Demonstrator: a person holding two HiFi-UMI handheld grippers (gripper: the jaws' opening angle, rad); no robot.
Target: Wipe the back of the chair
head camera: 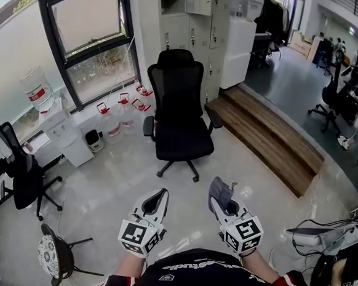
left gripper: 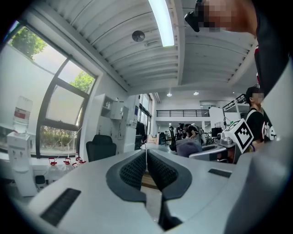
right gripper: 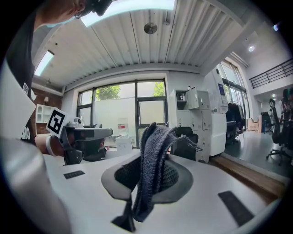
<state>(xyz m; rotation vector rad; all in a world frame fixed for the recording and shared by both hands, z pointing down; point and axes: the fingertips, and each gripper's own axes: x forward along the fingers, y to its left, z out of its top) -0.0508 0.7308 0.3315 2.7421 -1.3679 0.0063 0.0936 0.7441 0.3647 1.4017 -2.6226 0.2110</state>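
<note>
My right hand-held gripper [head camera: 222, 201] pinches the cloth [right gripper: 153, 169]. My left hand-held gripper [head camera: 156, 199] is closed, empty. The chair [head camera: 180, 108] looks far, not wiped yet.

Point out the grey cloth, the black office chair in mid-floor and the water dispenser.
grey cloth [right gripper: 153, 160]: right gripper view, on the bunched fold at its middle.
black office chair [head camera: 181, 95]: head view, on its backrest.
water dispenser [head camera: 68, 140]: head view, on its white body.

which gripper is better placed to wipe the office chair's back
Right: the right gripper is shut on the grey cloth; the left gripper is shut, empty. Neither touches the office chair.
</note>
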